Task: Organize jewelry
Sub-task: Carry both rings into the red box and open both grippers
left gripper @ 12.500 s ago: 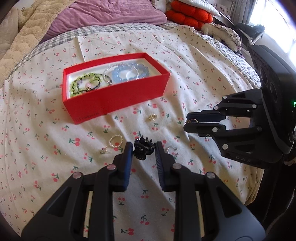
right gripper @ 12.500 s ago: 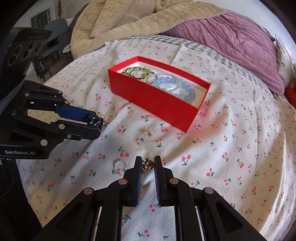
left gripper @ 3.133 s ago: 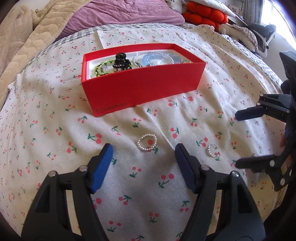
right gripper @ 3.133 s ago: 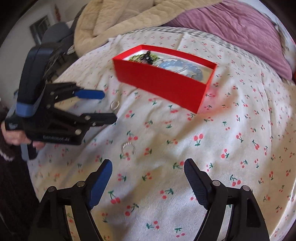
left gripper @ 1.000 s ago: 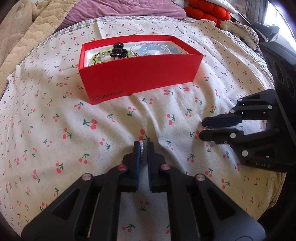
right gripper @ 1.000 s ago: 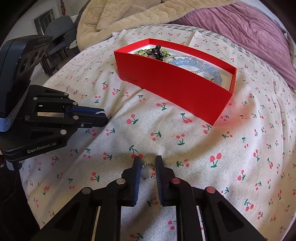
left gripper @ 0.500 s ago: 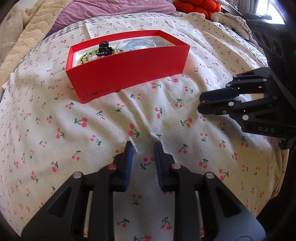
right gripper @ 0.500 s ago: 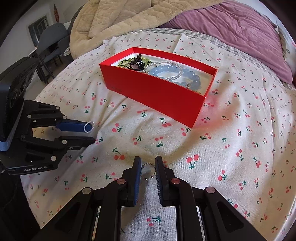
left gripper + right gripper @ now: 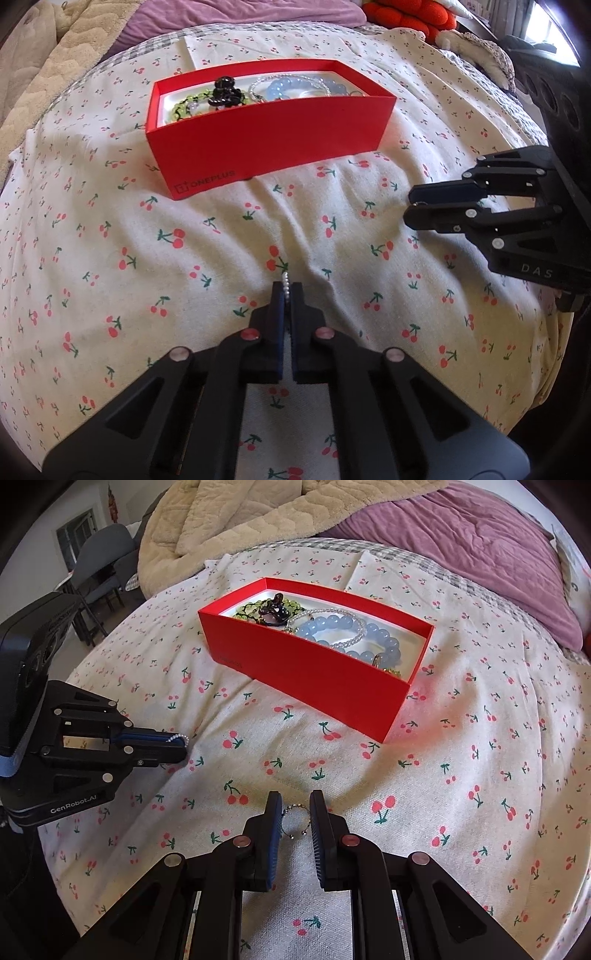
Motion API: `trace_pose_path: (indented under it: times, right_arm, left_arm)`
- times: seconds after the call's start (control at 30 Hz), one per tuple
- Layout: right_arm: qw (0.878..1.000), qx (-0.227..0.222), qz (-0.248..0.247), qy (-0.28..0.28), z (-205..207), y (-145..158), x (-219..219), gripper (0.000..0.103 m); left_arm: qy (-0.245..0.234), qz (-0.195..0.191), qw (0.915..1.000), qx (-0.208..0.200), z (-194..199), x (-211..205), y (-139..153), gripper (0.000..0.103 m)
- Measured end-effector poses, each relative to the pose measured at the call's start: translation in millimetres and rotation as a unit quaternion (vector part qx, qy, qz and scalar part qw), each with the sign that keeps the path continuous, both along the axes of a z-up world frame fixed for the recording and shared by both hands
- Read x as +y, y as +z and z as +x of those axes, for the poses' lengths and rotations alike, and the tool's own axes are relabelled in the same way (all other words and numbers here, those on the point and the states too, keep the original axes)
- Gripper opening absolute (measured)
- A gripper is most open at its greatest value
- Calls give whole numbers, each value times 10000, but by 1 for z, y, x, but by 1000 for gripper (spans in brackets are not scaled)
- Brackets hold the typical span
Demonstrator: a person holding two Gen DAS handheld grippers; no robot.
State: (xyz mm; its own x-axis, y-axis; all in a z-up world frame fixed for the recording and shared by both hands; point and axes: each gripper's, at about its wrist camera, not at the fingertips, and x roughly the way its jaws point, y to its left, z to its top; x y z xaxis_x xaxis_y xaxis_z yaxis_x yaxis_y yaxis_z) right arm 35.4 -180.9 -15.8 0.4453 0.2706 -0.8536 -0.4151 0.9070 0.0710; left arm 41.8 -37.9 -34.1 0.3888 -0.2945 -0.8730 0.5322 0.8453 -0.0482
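A red box (image 9: 273, 147) stands open on the cherry-print bedspread. It holds a black hair claw (image 9: 225, 94), a green bead bracelet (image 9: 183, 107) and a blue bead bracelet (image 9: 347, 627). My left gripper (image 9: 286, 286) is closing tight on a small white pearl ring (image 9: 285, 281), which pokes out past the tips. In the right wrist view the same left gripper (image 9: 181, 747) sits at the left with the pearl ring (image 9: 177, 737) at its tip. My right gripper (image 9: 295, 797) is shut on a silver beaded ring (image 9: 295, 821), short of the box. The right gripper (image 9: 410, 205) shows side-on in the left wrist view.
A beige quilted blanket (image 9: 240, 513) and a purple duvet (image 9: 461, 535) lie behind the box. A red plush (image 9: 406, 14) sits at the far right. The bed drops off at the near edge, with chairs (image 9: 99, 565) beyond on the left.
Three seconds ago both grippers were open over the rings on the bedspread. Half a second ago the left jaws stood slightly apart around the pearl ring; now they press on it. The right gripper still holds its ring.
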Motion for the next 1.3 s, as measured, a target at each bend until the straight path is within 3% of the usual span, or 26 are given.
trace_pose_path:
  times: [0.63, 1.1, 1.3]
  right_arm:
    - [9994, -304, 157, -104, 8, 32, -5, 16]
    - [9941, -692, 716, -421, 37, 79, -25, 16]
    - [9918, -630, 926, -609, 58, 80, -23, 16]
  left_arm:
    - [341, -291, 9986, -292, 17, 4, 31, 3]
    - [562, -735, 9936, -641, 47, 2, 72, 3]
    - [590, -807, 9927, -668, 68, -9, 75, 3]
